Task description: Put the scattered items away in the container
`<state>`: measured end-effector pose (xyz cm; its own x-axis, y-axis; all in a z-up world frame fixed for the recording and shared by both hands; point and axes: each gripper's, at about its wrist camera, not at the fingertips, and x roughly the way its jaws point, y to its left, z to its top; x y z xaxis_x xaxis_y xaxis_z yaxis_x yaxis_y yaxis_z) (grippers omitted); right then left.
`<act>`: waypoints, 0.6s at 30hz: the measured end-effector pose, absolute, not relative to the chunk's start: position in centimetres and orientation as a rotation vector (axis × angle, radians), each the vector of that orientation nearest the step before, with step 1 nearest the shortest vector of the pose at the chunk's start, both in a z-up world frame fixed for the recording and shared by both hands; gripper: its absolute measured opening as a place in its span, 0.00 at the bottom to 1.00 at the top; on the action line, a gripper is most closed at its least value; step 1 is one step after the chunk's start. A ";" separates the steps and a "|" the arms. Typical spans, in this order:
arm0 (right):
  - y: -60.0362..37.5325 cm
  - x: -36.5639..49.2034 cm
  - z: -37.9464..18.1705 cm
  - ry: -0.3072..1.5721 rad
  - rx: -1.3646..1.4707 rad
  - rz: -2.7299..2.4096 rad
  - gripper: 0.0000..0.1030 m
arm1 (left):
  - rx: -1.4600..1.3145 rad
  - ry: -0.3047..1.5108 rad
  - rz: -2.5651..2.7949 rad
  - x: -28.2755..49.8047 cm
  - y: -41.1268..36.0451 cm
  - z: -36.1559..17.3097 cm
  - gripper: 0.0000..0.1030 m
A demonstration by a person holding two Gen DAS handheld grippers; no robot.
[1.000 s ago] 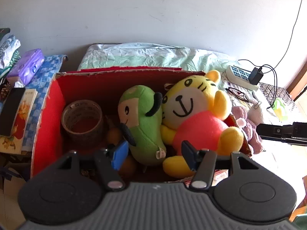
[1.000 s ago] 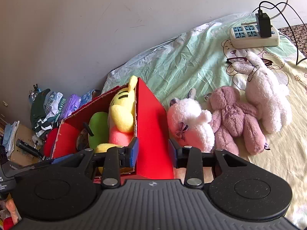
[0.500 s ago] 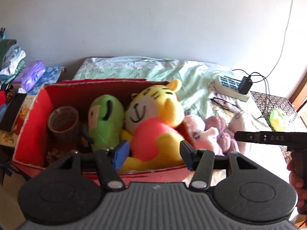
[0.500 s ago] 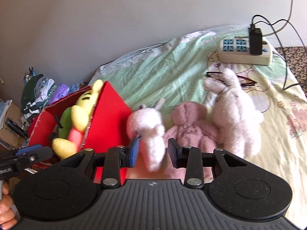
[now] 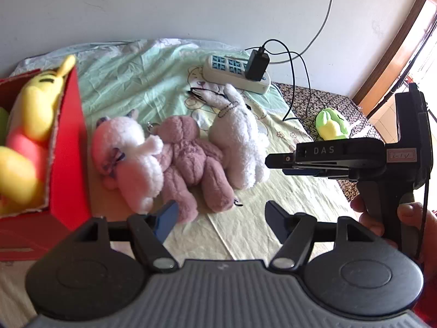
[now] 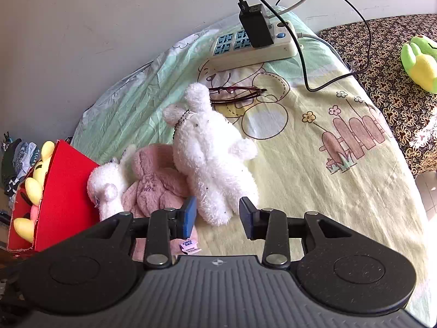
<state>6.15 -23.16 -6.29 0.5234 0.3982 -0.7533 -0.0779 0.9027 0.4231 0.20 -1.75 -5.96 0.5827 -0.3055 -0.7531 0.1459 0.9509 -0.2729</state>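
Observation:
Three plush toys lie side by side on the bed right of the red box (image 5: 68, 150): a pale pink-white one (image 5: 128, 158), a mauve bear (image 5: 191, 161) and a white rabbit (image 5: 237, 142). A yellow tiger plush (image 5: 30, 125) sits in the box. My left gripper (image 5: 220, 221) is open and empty, just short of the mauve bear. My right gripper (image 6: 217, 218) is open, its fingertips either side of the white rabbit's (image 6: 210, 158) legs without gripping. The right gripper also shows in the left wrist view (image 5: 275, 161). The box (image 6: 62, 191) stands at the left.
A power strip (image 6: 254, 46) with a black charger and cables lies at the head of the bed. Glasses (image 6: 235, 94) lie behind the rabbit. A green frog plush (image 6: 420, 63) sits on the patterned cloth at right. Clothes are piled beyond the box.
Both grippers swung right, away from the box toward the three plush toys. My right gripper opened wider and now straddles the white rabbit's legs. My left gripper stayed open.

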 end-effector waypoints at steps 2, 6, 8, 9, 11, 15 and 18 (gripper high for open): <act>-23.2 6.8 -6.5 0.969 0.335 0.283 0.46 | -0.163 0.928 -0.256 0.9 -2.9 -6.7 0.69; -23.7 8.7 -7.7 0.982 0.369 0.283 0.50 | -0.190 0.972 -0.263 1.3 -3.4 -7.9 0.73; -23.6 9.5 -8.4 0.994 0.381 0.296 0.50 | -0.190 0.989 -0.236 1.4 -3.4 -8.4 0.75; -23.5 9.8 -8.7 1.001 0.385 0.306 0.50 | -0.188 0.995 -0.221 1.4 -3.4 -8.5 0.77; -23.1 10.2 -9.2 1.015 0.410 0.338 0.50 | -0.183 1.008 -0.187 1.6 -3.3 -8.7 0.82; -22.7 10.4 -9.5 1.019 0.428 0.362 0.48 | -0.152 1.025 -0.128 1.8 -3.2 -8.9 0.84; -22.9 10.2 -9.4 1.027 0.453 0.367 0.41 | -0.131 1.035 -0.103 2.2 -3.2 -8.8 0.86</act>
